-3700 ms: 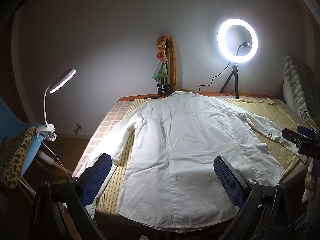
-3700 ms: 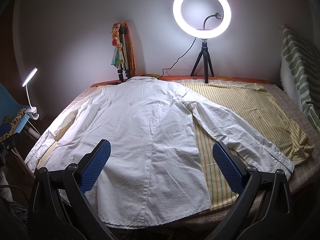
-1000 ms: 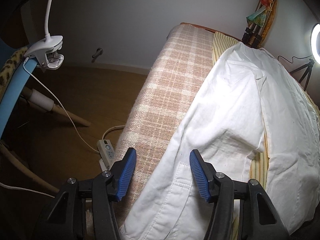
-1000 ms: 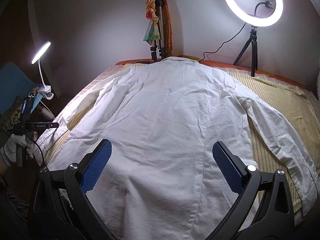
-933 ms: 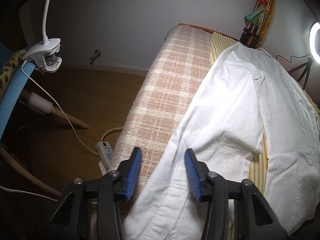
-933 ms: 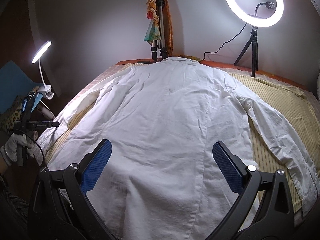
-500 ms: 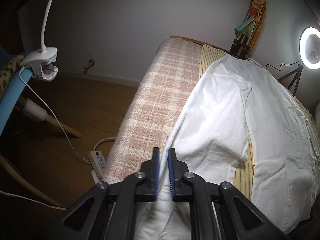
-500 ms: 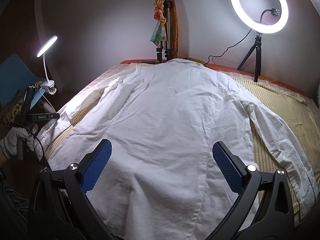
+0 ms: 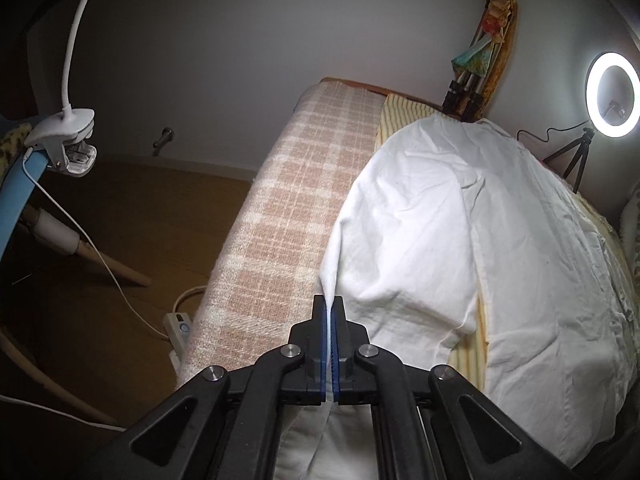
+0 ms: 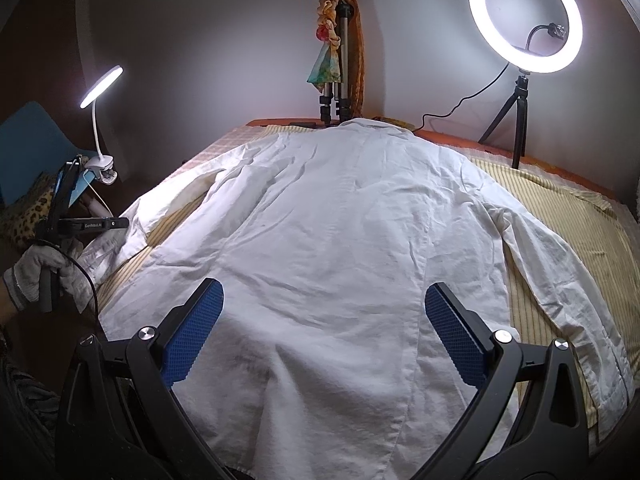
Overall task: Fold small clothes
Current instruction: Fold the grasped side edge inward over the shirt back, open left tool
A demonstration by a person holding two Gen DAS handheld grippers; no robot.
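A white long-sleeved shirt point(image 10: 340, 240) is lying spread out, back side up, across a bed, its collar pointing toward the far wall and its hem hanging at the near edge. The cloth is looking creased, with fine wrinkles running over the back and a raised seam going down its right half. The shirt is resting on a yellow striped sheet point(image 10: 560, 216), which is covering a pink-and-cream checked blanket point(image 9: 288, 216) along the bed's left side. The right sleeve point(image 10: 560, 280) is stretching flat toward the near right corner. The left sleeve point(image 9: 400, 240) is bunching near the blanket's edge, where the left gripper point(image 9: 330, 312) has just been closing: its blue pads are now pressing together on a thin fold of the sleeve's edge. A gloved hand point(image 10: 36, 276) is gripping that tool's handle at the bedside. The right gripper point(image 10: 320, 332) is hovering over the lower back of the shirt, its blue fingers point(image 10: 192, 336) standing wide apart with nothing between them. A ring light point(image 10: 524, 16) on a tripod and a clip-on lamp point(image 10: 102, 88) are lighting the scene.
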